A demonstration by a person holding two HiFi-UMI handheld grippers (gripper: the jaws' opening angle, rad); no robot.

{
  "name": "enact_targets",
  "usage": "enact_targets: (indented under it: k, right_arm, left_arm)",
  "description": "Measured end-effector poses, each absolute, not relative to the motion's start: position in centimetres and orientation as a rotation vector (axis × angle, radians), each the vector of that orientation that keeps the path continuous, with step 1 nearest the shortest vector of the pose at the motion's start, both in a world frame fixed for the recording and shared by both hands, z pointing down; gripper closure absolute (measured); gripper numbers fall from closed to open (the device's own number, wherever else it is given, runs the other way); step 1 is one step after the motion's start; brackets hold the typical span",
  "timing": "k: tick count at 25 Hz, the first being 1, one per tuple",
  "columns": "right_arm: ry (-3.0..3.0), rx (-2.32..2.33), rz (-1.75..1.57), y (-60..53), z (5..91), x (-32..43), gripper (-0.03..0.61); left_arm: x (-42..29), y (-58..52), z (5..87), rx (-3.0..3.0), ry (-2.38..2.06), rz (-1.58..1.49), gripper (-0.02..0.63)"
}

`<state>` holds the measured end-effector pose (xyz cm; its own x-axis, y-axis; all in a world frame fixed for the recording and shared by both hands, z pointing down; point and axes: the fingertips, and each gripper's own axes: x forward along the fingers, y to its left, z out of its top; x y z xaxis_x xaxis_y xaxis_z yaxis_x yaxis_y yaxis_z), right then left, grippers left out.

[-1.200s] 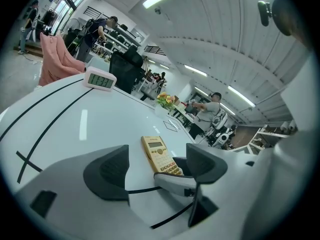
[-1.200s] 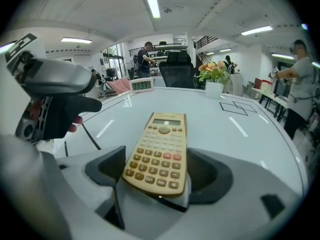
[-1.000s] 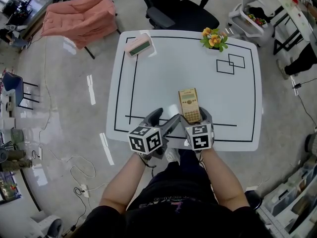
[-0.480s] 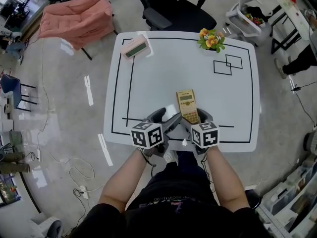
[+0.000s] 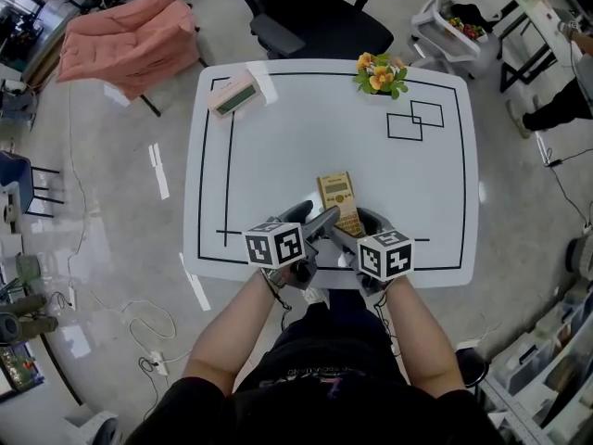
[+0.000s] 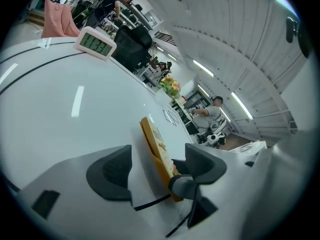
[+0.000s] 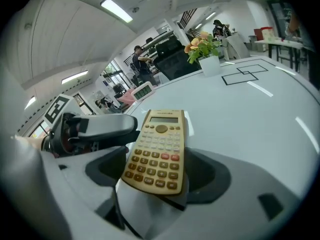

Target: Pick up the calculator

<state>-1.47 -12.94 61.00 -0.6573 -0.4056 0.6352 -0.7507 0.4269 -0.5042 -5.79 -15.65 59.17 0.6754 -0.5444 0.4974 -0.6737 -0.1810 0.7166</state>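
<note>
The tan calculator [image 5: 337, 201] lies lengthwise near the front of the white table [image 5: 278, 156]. My right gripper [image 5: 357, 226] is shut on its near end. In the right gripper view the calculator [image 7: 157, 151] fills the gap between the jaws of that gripper [image 7: 157, 173], and its near end looks raised a little off the table. My left gripper [image 5: 313, 219] comes in from the left with its jaws open. One of its fingers [image 7: 102, 128] reaches the calculator's left edge. In the left gripper view the calculator [image 6: 156, 151] shows edge-on ahead of that gripper [image 6: 157, 171].
A pink digital clock [image 5: 233, 94] stands at the table's far left corner and a small flower pot [image 5: 375, 74] at the far edge. Black tape lines and two overlapping squares [image 5: 412, 121] mark the tabletop. An office chair [image 5: 306, 7] stands beyond the table.
The head view has shifted a little to the left. Both grippers stay at the calculator's near end, and my right hand has swung slightly to the right. The calculator keeps its place on the table.
</note>
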Motion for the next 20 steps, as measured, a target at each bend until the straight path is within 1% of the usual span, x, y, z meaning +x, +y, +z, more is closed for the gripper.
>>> enact_targets:
  k: [7, 14, 16, 18, 19, 20]
  right_arm:
    - [-2.286, 0.93, 1.154, -13.0, 60.8, -1.4, 0.209]
    - [-2.294, 0.886, 1.167, -12.8, 60.7, -1.3, 0.209]
    - [-2.294, 0.88, 1.169, -12.8, 60.7, -1.2, 0.209]
    - [-2.295, 0.876, 1.166, -12.8, 60.7, -1.3, 0.209]
    - [-2.295, 0.875, 1.164, -12.8, 60.7, -1.3, 0.209]
    - [-2.295, 0.875, 1.163, -12.8, 60.7, -1.3, 0.209]
  left_arm:
    - [-3.8, -16.9, 60.0, 1.837, -0.926, 0.176, 0.29]
    - [-2.5, -17.7, 60.2, 1.823, -0.924, 0.212, 0.346]
    - [-2.6, -17.8, 60.5, 1.807, -0.939, 0.235, 0.377]
    - [-3.0, -17.9, 61.0, 1.782, -0.968, 0.259, 0.437]
    - [-3.1, -17.9, 61.1, 1.767, -0.978, 0.259, 0.456]
    - [-3.2, -18.0, 61.2, 1.752, -0.984, 0.247, 0.461]
